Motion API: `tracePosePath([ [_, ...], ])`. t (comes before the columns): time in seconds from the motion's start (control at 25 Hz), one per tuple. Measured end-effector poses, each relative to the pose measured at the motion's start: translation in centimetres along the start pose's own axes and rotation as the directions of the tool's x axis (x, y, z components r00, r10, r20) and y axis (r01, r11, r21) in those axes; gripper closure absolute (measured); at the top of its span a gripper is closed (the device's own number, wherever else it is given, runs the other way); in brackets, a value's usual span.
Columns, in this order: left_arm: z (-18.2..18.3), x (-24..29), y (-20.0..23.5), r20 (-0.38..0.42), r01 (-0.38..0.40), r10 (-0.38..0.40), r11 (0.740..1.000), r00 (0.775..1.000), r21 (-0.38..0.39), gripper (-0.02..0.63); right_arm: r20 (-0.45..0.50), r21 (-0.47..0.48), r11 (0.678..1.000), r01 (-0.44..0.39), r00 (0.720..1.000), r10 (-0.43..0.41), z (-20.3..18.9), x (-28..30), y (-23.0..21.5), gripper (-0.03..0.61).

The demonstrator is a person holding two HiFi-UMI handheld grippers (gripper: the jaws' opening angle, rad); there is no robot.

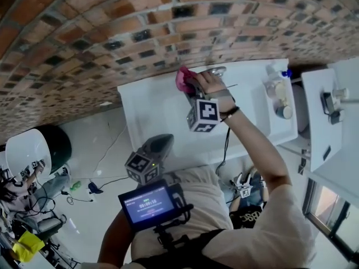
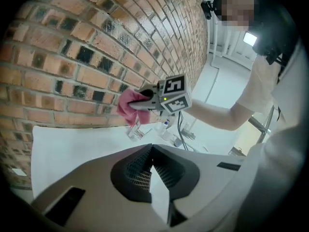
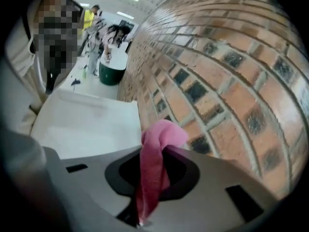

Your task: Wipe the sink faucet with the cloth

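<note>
A pink cloth (image 1: 183,79) is pinched in my right gripper (image 1: 189,84), held up by the brick wall just left of the chrome faucet (image 1: 216,72) at the back of the white sink counter (image 1: 151,105). In the right gripper view the cloth (image 3: 159,139) hangs from the shut jaws of the right gripper (image 3: 153,154); the faucet is not seen there. The left gripper view shows the cloth (image 2: 128,105) above the faucet (image 2: 135,129). My left gripper (image 1: 164,140) hovers at the counter's near edge, jaws together and holding nothing (image 2: 152,149).
The brick wall (image 1: 112,38) runs behind the counter. Bottles and small jars (image 1: 279,94) stand on the counter's right end, with a white unit (image 1: 320,116) beyond. A dark green bin (image 1: 58,144) and cables lie on the floor to the left.
</note>
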State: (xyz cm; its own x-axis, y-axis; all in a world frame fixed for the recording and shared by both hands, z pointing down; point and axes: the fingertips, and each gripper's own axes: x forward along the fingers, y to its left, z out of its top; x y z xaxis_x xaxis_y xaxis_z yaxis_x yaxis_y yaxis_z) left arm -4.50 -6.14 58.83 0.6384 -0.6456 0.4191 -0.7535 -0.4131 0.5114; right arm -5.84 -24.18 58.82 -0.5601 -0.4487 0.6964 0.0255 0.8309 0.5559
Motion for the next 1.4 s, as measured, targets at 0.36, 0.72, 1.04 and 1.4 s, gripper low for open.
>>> tracePosePath([
  [0.36,1.7,0.2,-0.7,0.054,-0.017,0.018,1.0,0.998,-0.006,0.62,-0.283,-0.199,0.949,-0.245,0.941,0.183,-3.5,5.2,-1.2,0.518],
  [0.72,1.7,0.6,-0.9,0.082,-0.038,0.04,0.999,0.996,-0.022,0.62,-0.221,0.122,0.961,-0.249,0.937,0.271,-6.5,2.7,-5.8,0.518],
  [1.04,1.3,1.4,-1.5,0.07,-0.04,0.042,0.999,0.997,-0.026,0.62,-0.193,0.166,0.974,-0.152,0.964,0.183,-12.8,1.2,-9.0,0.522],
  [1.4,0.5,2.3,-2.4,0.043,-0.052,0.054,0.998,0.998,-0.028,0.62,0.013,0.247,0.945,-0.216,0.976,0.219,-17.3,2.0,-8.6,0.522],
])
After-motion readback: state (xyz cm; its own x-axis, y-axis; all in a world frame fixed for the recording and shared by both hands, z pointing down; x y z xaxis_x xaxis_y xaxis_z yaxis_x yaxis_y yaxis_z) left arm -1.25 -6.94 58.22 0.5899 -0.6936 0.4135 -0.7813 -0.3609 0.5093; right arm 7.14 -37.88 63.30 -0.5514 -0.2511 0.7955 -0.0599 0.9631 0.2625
